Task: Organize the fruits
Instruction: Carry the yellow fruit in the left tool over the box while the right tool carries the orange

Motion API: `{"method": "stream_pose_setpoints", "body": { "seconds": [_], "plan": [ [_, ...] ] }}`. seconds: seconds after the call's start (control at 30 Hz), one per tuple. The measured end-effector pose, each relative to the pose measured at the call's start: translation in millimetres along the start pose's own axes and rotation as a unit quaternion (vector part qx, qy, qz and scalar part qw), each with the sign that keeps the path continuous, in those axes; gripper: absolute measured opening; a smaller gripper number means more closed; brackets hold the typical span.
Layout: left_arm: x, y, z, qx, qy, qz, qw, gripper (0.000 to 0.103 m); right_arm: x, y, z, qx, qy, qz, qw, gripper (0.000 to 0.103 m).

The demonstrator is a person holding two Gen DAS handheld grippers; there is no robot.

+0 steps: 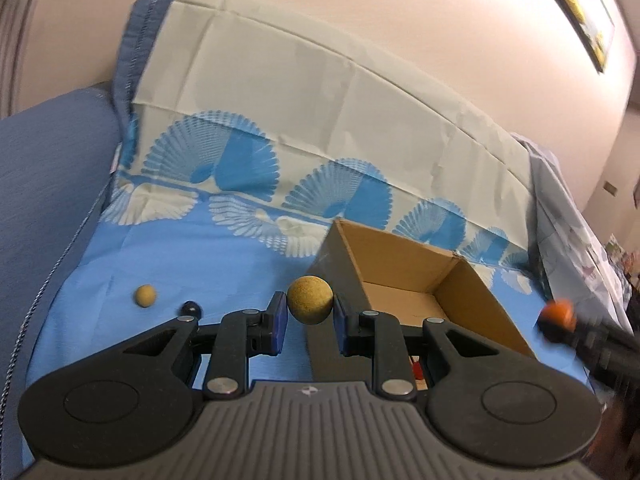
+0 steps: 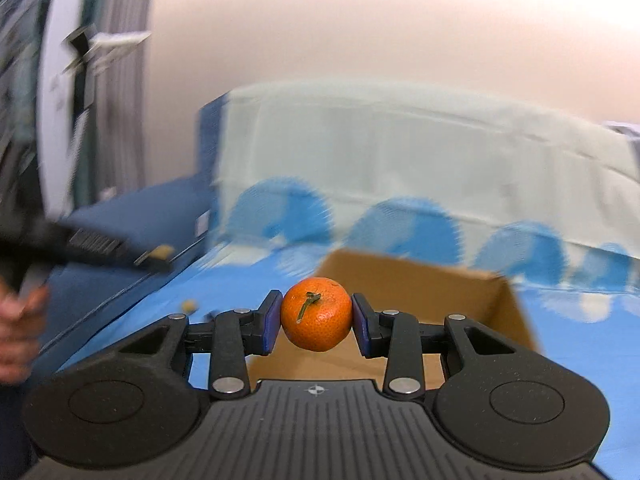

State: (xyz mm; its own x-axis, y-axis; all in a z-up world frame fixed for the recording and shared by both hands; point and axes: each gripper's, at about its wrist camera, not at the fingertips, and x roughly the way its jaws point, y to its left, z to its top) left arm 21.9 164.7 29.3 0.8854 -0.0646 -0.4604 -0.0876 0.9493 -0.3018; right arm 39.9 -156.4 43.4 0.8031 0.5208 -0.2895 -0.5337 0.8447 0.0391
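A home, most likely a bedroom: a bed spread with a blue fan-patterned sheet (image 1: 180, 256), a large pillow (image 1: 320, 120) leaning against a plain wall (image 1: 360, 12), and a framed picture (image 1: 576, 8) hanging there.

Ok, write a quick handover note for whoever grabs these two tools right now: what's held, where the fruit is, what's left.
Left tool: shut on a tan fruit, beside the box's near corner.
Right tool: shut on an orange, in front of the box.
Box: open, on the blue sheet; floor looks bare where visible.
Loose on the sheet: a small tan fruit and a dark one.
Done: both picks. Left: drop both in the box, then fetch the loose two.
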Motion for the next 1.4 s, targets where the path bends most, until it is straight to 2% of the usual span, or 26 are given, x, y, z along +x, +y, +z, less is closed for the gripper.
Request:
{"method": "stream_pose_setpoints", "body": {
  "seconds": [0.1,0.2,0.3,0.5,0.93,1.4],
  "plan": [
    [4.1,-17.1,-5.6,0.028,-0.003,-0.017,0.9994,0.027,-3.5,-38.2,-1.1,0.052,-0.008,-0.053,0.997,0.039],
    [10.3,-39.9,-15.5,0.068,-0.003,-0.035,0.9970,0.027,-1.4,-58.5,-8.9,0.095,0.003,-0.079,0.992,0.039],
    [14.9,-62.3,-28.2,0.113,-0.003,-0.048,0.9925,0.027,-1.5,-59.1,-14.4,0.078,0.011,-0.086,0.993,0.039],
    [18.4,-94.7,-50.7,0.201,-0.013,-0.073,0.9768,0.027,3.4,-55.9,-19.6,0.048,0.022,-0.084,0.995,0.039],
    [38.5,-99.4,-58.0,0.210,0.012,-0.095,0.9731,0.027,24.5,-37.2,-18.9,0.024,0.042,-0.074,0.996,0.039],
    [42.4,-99.2,-57.5,0.204,0.016,-0.102,0.9736,0.027,29.3,-32.7,-19.8,0.016,0.049,-0.075,0.996,0.039]
  ]
}}
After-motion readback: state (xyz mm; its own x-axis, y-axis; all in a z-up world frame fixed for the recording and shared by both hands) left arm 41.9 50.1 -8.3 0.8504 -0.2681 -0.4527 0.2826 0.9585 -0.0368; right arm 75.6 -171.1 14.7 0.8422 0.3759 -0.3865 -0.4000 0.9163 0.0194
